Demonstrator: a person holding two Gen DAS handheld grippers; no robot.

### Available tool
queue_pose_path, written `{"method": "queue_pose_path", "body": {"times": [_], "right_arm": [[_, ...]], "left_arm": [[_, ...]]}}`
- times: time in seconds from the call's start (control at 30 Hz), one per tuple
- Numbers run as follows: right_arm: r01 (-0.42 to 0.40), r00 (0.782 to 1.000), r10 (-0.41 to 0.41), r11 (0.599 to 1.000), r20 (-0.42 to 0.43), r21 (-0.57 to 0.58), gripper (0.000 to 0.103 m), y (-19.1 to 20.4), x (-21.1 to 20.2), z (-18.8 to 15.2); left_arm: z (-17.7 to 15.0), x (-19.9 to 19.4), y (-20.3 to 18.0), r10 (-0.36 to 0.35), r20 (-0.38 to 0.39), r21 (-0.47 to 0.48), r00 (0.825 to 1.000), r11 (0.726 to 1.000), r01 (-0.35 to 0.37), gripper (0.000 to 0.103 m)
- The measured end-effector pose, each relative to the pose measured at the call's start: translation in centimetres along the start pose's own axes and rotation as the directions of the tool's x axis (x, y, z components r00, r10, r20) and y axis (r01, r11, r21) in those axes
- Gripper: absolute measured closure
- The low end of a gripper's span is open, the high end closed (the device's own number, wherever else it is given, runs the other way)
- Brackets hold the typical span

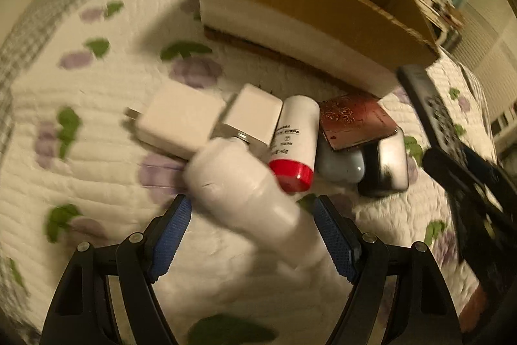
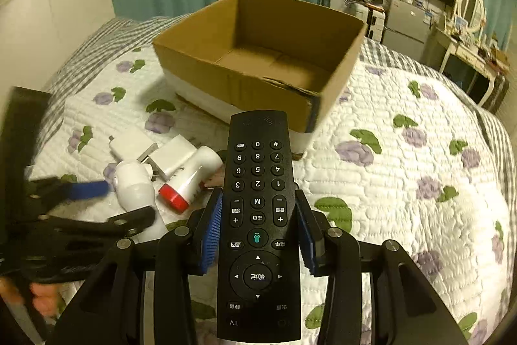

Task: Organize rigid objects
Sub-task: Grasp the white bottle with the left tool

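Between the blue pads of the right tool (image 2: 258, 231) sits the black remote control (image 2: 258, 215), pinched at both long edges near its middle, keypad up and its far end aimed at twelve o'clock toward the open cardboard box (image 2: 200, 67) on the bed (image 2: 404, 167). The step in hand looks to be carrying the remote into the box, and doing it well probably means lifting it level above the near rim, which is torn and dented at its right corner, then setting it on the bare box floor rather than dropping it. The grip is on narrow sides, so a tilt could let the remote slide. At about nine o'clock in the right view, the left tool (image 1: 252, 235) stands wide open astride a white bottle (image 1: 245, 199); its pads are not pressing on it, though blur makes contact hard to judge. Beyond the bottle lie two white chargers (image 1: 181, 122), a white tube with a red cap (image 1: 294, 144), a dark red card case (image 1: 355, 122) and a glossy black gadget (image 1: 387, 164), packed tightly, several touching. The quilt from one to four o'clock of the right tool is free of things, giving the easiest swing toward the box; the left tool crowds the other side.
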State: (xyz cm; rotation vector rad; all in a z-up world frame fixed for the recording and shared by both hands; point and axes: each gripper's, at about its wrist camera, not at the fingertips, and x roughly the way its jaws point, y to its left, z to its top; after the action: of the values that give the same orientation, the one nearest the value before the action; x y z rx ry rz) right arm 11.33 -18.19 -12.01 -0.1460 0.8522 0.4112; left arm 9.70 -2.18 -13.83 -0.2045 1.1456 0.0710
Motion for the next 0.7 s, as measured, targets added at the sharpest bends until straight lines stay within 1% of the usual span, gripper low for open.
{"method": "queue_pose_path", "body": {"times": [0.1,0.13,0.17,0.2,0.23,0.27,0.3,0.37,0.53,0.63,0.7], "right_arm": [[-0.023,1.000,0.023,1.000,0.003,0.013,0.062,-0.5,0.0,-0.2],[-0.030,1.000,0.030,0.999,0.003,0.014,0.062,-0.4,0.0,-0.2],[-0.035,0.999,0.035,0.999,0.005,0.014,0.062,-0.4,0.0,-0.2],[-0.037,0.999,0.037,0.999,0.008,0.015,0.062,-0.4,-0.1,-0.2],[-0.038,0.999,0.038,0.999,0.013,0.015,0.062,-0.4,-0.2,-0.2],[-0.038,0.999,0.038,0.999,0.017,0.016,0.062,-0.4,-0.3,-0.2],[-0.036,0.999,0.036,0.999,0.021,0.017,0.062,-0.3,-0.5,-0.1],[-0.029,0.999,0.029,0.999,0.030,0.013,0.062,-0.2,-1.0,-0.1],[-0.009,0.999,0.009,1.000,0.049,-0.006,0.062,0.6,-2.7,-0.1],[-0.003,0.998,0.003,1.000,0.062,-0.001,0.062,1.0,-4.1,-0.2],[0.000,0.997,0.000,1.000,0.074,-0.001,0.062,1.2,-5.2,0.0]], "left_arm": [[0.3,1.2,-0.2,0.026,-0.009,-0.023,1.000,0.999,-0.026,0.026],[0.3,1.2,-0.4,0.031,-0.005,-0.015,0.999,0.999,-0.031,0.027],[0.2,1.0,-0.6,0.032,0.000,0.001,0.999,0.999,-0.032,0.029],[0.1,0.7,-0.7,0.027,0.001,0.013,1.000,1.000,-0.027,0.036],[0.0,0.2,-0.7,0.013,0.003,0.023,1.000,1.000,-0.013,0.039],[-0.1,-0.3,-0.7,-0.004,0.006,0.030,1.000,1.000,0.004,0.048],[-0.2,-0.8,-0.8,-0.013,0.009,0.039,1.000,0.999,0.013,0.053],[-1.0,-1.9,-1.3,-0.015,0.023,0.065,1.000,0.998,0.013,0.058],[-1.9,-4.9,-1.0,-0.030,0.062,0.087,0.998,0.996,0.025,0.060],[-2.4,-6.9,-0.8,-0.027,0.109,0.101,0.994,0.995,0.016,0.060],[-2.0,-8.6,-0.6,-0.032,0.145,0.108,0.989,0.994,0.016,0.060]]}}
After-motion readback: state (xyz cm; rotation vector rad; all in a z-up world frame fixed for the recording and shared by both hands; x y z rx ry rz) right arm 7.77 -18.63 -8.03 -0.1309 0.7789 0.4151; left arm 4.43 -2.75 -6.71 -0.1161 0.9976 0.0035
